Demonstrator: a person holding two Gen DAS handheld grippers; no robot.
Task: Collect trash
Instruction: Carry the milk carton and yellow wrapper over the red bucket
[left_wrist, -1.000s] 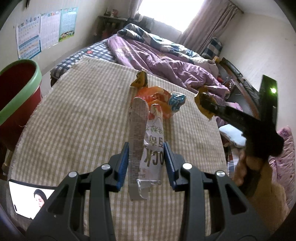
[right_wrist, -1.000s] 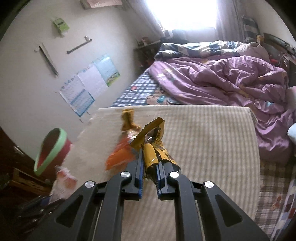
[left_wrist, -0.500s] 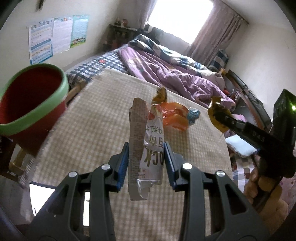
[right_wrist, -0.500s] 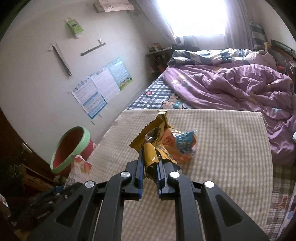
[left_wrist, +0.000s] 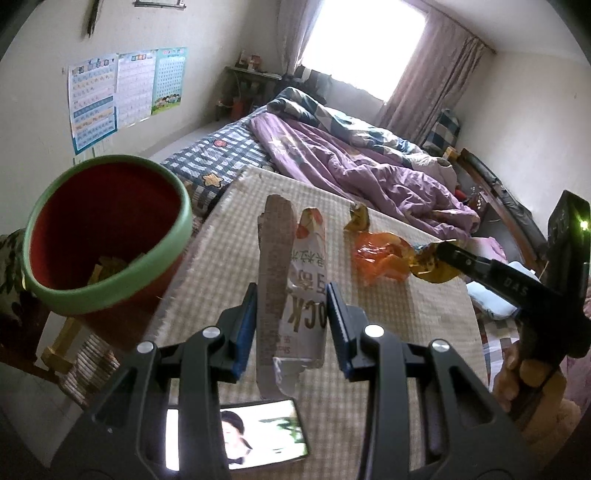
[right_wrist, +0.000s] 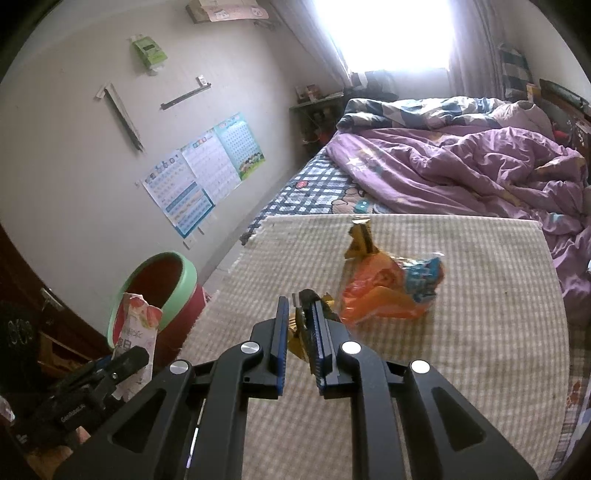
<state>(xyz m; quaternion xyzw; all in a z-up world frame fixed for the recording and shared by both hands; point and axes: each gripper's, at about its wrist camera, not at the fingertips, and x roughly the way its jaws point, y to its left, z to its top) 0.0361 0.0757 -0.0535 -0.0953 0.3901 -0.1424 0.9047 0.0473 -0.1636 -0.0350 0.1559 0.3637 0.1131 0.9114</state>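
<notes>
- We hold a long white snack wrapper (left_wrist: 295, 295) clamped upright between the blue pads of our left gripper (left_wrist: 291, 325), lifted above the checked table mat (left_wrist: 388, 332), its torn top pointing away from us.
- Just to the left of that wrapper stands the red bin with a green rim (left_wrist: 110, 236), beside the mat's edge; some scraps lie at its bottom.
- Our right gripper (right_wrist: 299, 332) is pinched on a crumpled yellow wrapper (right_wrist: 295, 325), which fills the narrow gap between its pads and hangs over the mat.
- From the left wrist we see that same gripper reaching in from the right, the yellow wrapper at its tip.
- On the mat lie an orange wrapper (right_wrist: 380, 295) touching a blue one (right_wrist: 424, 273), and a small yellow wrapper (right_wrist: 360, 240) just behind them.
- A phone with a lit screen (left_wrist: 258, 439) lies on the mat's near edge, under our left gripper.
- Beyond the mat is a bed with a purple quilt (right_wrist: 461, 162); posters (right_wrist: 199, 173) hang on the wall.
</notes>
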